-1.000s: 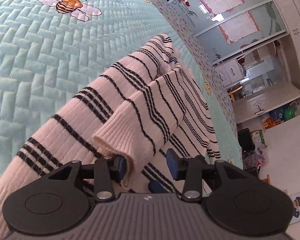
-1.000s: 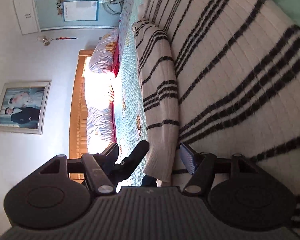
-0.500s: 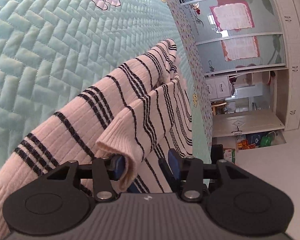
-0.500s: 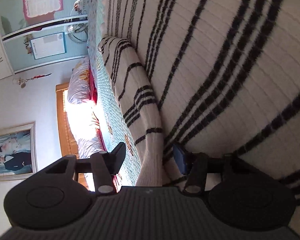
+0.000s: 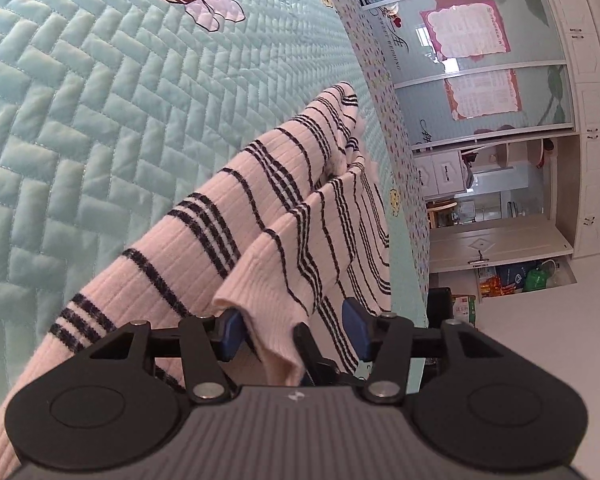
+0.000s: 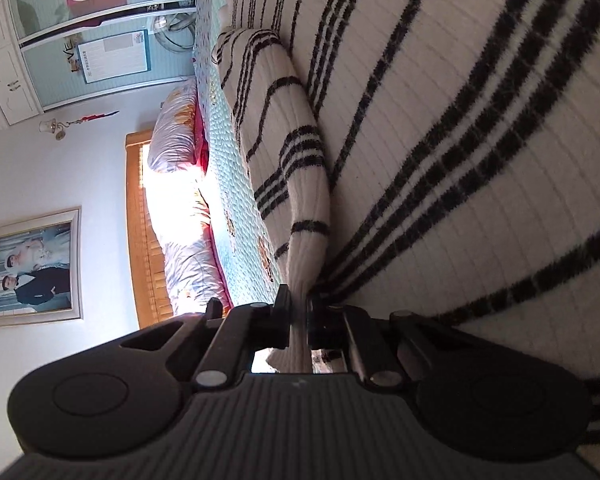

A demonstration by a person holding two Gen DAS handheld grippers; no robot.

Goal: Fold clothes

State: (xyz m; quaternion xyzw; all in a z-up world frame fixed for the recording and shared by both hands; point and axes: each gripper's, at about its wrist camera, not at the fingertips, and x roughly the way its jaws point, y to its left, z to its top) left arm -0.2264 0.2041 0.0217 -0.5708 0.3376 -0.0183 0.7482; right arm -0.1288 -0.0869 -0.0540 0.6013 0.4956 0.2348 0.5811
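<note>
Right gripper (image 6: pixel 299 322) has just clamped the sweater (image 6: pixel 460 140) cuff (image 6: pixel 300 280); left gripper (image 5: pixel 292 334) remains spread around its cuff (image 5: pixel 260 280), not pinching. One sleeve secured for folding.

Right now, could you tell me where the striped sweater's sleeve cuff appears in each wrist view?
Left wrist: sleeve cuff bottom centre, between the open left gripper fingers.
Right wrist: sleeve cuff bottom centre, pinched by the right gripper.
Shared landmark: the teal quilt.
</note>
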